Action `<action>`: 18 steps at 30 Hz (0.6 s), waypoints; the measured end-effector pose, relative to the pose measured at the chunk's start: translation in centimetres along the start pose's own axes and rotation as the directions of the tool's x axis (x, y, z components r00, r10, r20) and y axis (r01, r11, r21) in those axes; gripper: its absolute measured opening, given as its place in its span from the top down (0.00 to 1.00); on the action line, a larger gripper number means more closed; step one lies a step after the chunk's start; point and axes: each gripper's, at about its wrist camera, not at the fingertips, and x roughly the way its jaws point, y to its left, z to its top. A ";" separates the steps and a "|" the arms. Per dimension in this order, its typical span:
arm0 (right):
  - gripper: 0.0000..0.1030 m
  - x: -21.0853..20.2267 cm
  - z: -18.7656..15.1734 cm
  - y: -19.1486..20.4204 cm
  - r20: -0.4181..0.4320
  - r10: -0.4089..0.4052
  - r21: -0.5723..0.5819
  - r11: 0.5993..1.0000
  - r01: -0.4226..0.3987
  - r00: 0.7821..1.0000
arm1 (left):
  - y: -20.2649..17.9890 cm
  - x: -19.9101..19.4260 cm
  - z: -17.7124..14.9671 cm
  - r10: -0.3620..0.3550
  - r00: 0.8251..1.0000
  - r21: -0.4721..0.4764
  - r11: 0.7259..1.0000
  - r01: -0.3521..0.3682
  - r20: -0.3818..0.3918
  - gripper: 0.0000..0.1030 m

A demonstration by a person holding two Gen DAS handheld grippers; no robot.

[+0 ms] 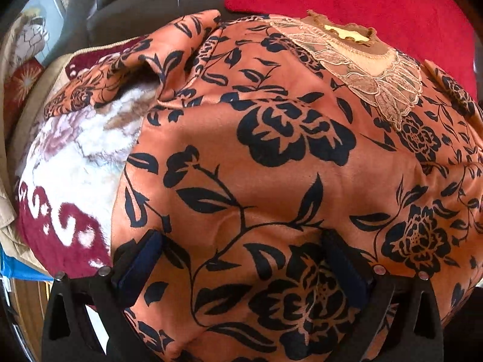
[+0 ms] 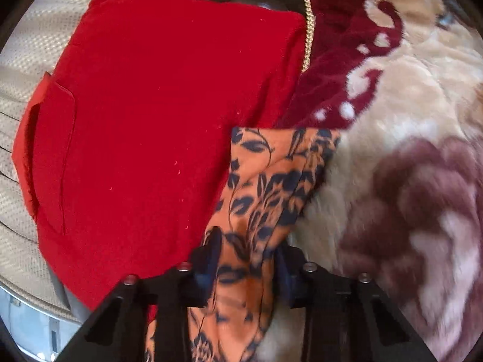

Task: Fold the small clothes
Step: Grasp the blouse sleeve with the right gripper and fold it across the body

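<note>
We find no legible text, label, brand, number or sign on any surface in either wrist view.

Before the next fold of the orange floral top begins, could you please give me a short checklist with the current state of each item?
1. Right gripper has fabric: ok, shut on the orange floral top.
2. Left gripper ready to pin or pinch: ok, open over the cloth.
3. Top lies flat: not ok, one sleeve is rumpled.
4. Red garment clear of the fold: cannot tell.
5. Blanket underneath flat: cannot tell.
</note>
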 end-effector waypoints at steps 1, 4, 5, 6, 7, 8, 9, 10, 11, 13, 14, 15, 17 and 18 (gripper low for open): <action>0.89 0.3 0.2 0.0 -0.002 0.016 0.007 1.000 -0.016 1.000 | 0.1 0.1 0.1 0.001 1.000 0.000 1.000 -0.001 -0.007 0.00; 0.92 -0.4 0.5 1.1 0.037 0.135 -0.001 0.991 -0.135 0.990 | 0.4 0.4 0.9 -0.015 0.999 0.005 1.000 0.015 -0.035 0.00; 0.92 -1.0 0.3 1.7 0.045 0.165 -0.016 0.986 -0.165 0.985 | 0.6 0.4 1.1 -0.024 0.999 0.005 1.000 0.024 -0.042 0.00; 0.92 -1.8 -0.1 2.7 0.051 0.200 -0.039 0.979 -0.198 0.978 | 0.8 0.3 1.5 -0.027 0.999 0.006 1.000 0.027 -0.042 0.00; 0.92 -2.7 -0.7 4.0 0.051 0.233 -0.070 0.971 -0.229 0.971 | 0.9 0.1 1.9 -0.027 0.999 0.007 1.000 0.027 -0.037 0.00; 0.92 -3.7 -1.4 5.6 0.045 0.264 -0.107 0.960 -0.258 0.964 | 1.0 -0.6 2.0 -0.015 1.000 0.013 1.000 0.015 -0.008 0.00; 0.92 -4.4 -2.1 6.9 0.036 0.287 -0.132 0.951 -0.280 0.957 | 0.9 -1.3 2.4 -0.008 1.000 0.018 1.000 0.008 0.018 0.00; 0.92 -5.2 -3.0 8.3 0.023 0.315 -0.155 0.939 -0.308 0.949 | 1.0 -2.1 2.6 -0.004 0.999 0.025 1.000 0.003 0.050 0.00; 0.92 -5.9 -3.9 9.5 0.006 0.340 -0.174 0.926 -0.334 0.940 | 1.2 -3.0 2.8 -0.008 0.996 0.032 0.999 0.005 0.086 0.00; 0.92 -7.7 -6.8 13.1 -0.041 0.388 -0.234 0.892 -0.386 0.921 | 1.7 -4.5 3.3 -0.022 0.991 0.036 0.999 0.017 0.135 0.00; 0.92 -8.3 -8.6 14.9 -0.076 0.406 -0.263 0.873 -0.411 0.911 | 2.2 -5.3 3.6 -0.025 0.987 0.033 0.999 0.020 0.160 0.00; 0.92 -8.5 -10.0 16.0 -0.100 0.414 -0.279 0.861 -0.425 0.905 | 2.6 -5.9 3.8 -0.028 0.984 0.031 0.999 0.022 0.178 0.00; 0.92 -8.4 -14.2 19.1 -0.179 0.421 -0.320 0.830 -0.457 0.889 | 3.4 -6.8 4.1 -0.037 0.977 0.028 0.999 0.031 0.209 0.00; 0.92 -8.1 -15.6 19.8 -0.206 0.424 -0.327 0.820 -0.471 0.882 | 3.6 -7.2 4.1 -0.037 0.975 0.026 0.999 0.032 0.221 0.00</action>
